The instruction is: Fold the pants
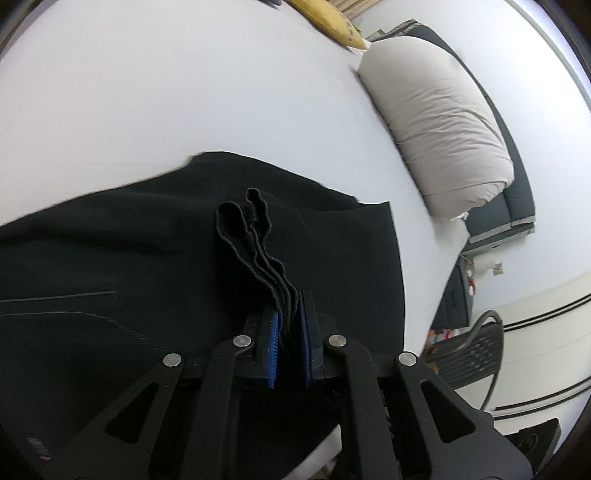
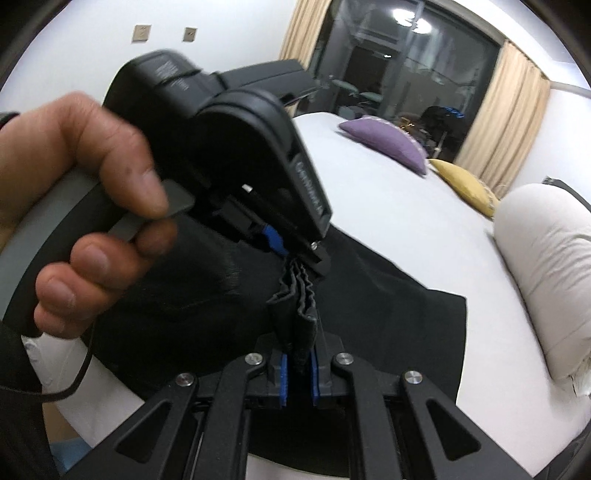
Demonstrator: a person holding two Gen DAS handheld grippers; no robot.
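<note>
Wide white bed sheet (image 1: 184, 92) stretched smooth. Rolled beige duvet (image 1: 439, 125) lying along one edge of the bed, against a dark grey headboard cushion (image 1: 517, 192). Purple pillow (image 2: 384, 142) and mustard-yellow pillow (image 2: 463, 184) side by side toward the far end of the bed, near a dark glass window (image 2: 399, 62) flanked by cream curtains (image 2: 506, 110). Black perforated chair (image 1: 469, 350) standing on the floor beside the bed. Two small wall switch plates (image 2: 166, 34) on the white wall.

You have one pair of black pants (image 2: 388, 314) and two grippers. Behind them you see two cushions, one purple (image 2: 388, 142) and one yellow (image 2: 463, 184), plus one rolled duvet (image 2: 546, 258).
</note>
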